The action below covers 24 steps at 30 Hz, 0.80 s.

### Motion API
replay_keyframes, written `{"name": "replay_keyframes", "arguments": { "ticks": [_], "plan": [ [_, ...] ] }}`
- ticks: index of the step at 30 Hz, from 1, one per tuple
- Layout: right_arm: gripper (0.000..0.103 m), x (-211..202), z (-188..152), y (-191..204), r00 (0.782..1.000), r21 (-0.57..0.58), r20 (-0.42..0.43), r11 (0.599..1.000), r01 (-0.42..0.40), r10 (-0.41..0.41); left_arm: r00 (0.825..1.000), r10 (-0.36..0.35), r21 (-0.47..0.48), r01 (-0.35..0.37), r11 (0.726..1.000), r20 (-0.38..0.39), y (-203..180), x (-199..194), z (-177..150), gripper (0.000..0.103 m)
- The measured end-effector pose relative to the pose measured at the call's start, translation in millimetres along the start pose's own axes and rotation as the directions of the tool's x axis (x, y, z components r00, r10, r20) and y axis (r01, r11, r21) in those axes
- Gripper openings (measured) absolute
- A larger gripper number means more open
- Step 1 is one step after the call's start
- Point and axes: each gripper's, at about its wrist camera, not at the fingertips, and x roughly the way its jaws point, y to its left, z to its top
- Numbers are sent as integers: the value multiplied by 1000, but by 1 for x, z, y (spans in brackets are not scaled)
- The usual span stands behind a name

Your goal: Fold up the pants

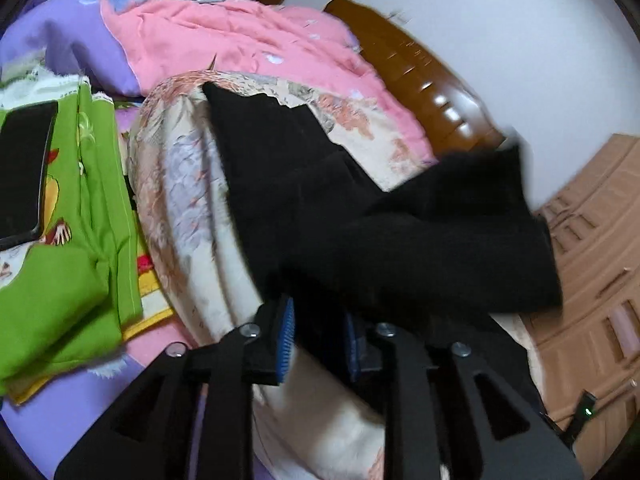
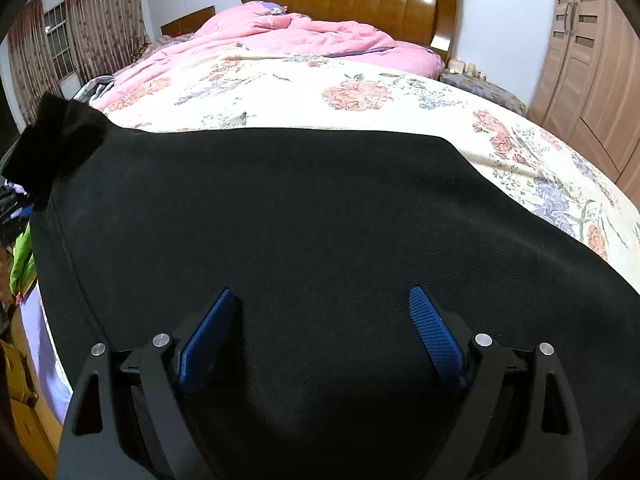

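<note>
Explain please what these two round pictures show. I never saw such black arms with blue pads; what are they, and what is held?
There is no robot here. A person carries a pair of hand-held tongs in each hand, and a wide-angle camera on each looks forward along its fingers. One picture is from the left tongs, the other from the right tongs. Black pants lie on a flowered bedspread, with a pink quilt behind. The right tongs stand open over the pants, gripping nothing. The left tongs are narrower; black cloth reaches between them, but blur hides whether they pinch it.
</note>
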Motion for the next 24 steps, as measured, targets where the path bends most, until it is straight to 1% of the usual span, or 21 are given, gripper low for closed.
{"name": "replay_keyframes", "arguments": {
  "ticks": [1,2,3,4,5,6,7,8,10,12,13,14,15,16,17,18,20,21,22,23,24],
  "plan": [
    [87,0,0,0,1000,-1,0,1000,1,-1,1000,-12,28,12,1000,15,-5,-4,0,58],
    [87,-1,-1,0,1000,-2,-1,1000,3,-3,999,-5,75,1,997,48,-16,-11,0,74],
    [87,-1,-2,0,1000,-4,-1,1000,4,-4,997,19,111,-28,993,81,-25,-16,0,91],
    [87,-1,-2,0,1000,-3,0,1000,5,-5,992,46,162,-64,985,114,-36,-19,0,91],
    [87,-1,-2,0,1000,-3,0,1000,4,-4,990,68,205,-92,974,120,-45,-19,2,91],
    [87,-2,-3,0,1000,-2,1,1000,3,-3,990,92,240,-115,964,106,-52,-14,5,91],
    [87,-1,-2,0,1000,-1,1,1000,2,-2,991,99,247,-118,962,89,-55,-9,8,91],
    [87,0,-1,-1,1000,-1,2,1000,1,-1,993,96,240,-110,965,70,-55,-5,11,91],
    [87,-1,-2,-1,1000,2,5,1000,-3,3,997,62,197,-69,978,40,-46,1,17,90],
    [87,-2,-3,-1,1000,7,8,1000,-9,9,1000,-1,127,-2,992,28,-31,5,25,89],
    [87,-3,-3,-1,1000,10,9,1000,-11,11,999,-36,93,33,995,32,-22,7,28,81],
    [87,-3,-3,-2,1000,13,10,1000,-15,14,997,-60,64,57,996,40,-15,5,31,70],
    [87,-4,-3,-1,1000,13,11,1000,-15,15,998,-53,59,50,997,40,-12,5,31,29],
    [87,-4,-3,-2,1000,13,11,1000,-16,16,998,-48,64,46,997,35,-10,5,31,10],
    [87,-4,-3,-1,1000,14,11,1000,-16,16,997,-62,75,59,995,42,-10,0,33,10],
    [87,-4,-3,-1,1000,14,11,1000,-16,16,998,-47,95,42,995,48,-14,-1,34,10],
    [87,-4,-3,-1,1000,14,10,1000,-15,15,998,55,150,-60,987,38,-22,0,32,10],
    [87,-4,-3,-1,1000,13,10,1000,-14,14,988,148,179,-153,972,41,-27,2,31,17],
    [87,-4,-3,0,1000,10,9,1000,-11,11,972,226,198,-234,952,63,-32,0,29,25],
    [87,-4,-3,0,1000,10,9,1000,-11,11,943,317,216,-332,918,102,-40,-2,26,46],
    [87,-4,-3,0,1000,8,8,1000,-9,9,872,453,229,-487,843,186,-54,-7,23,85]
  ]
}}
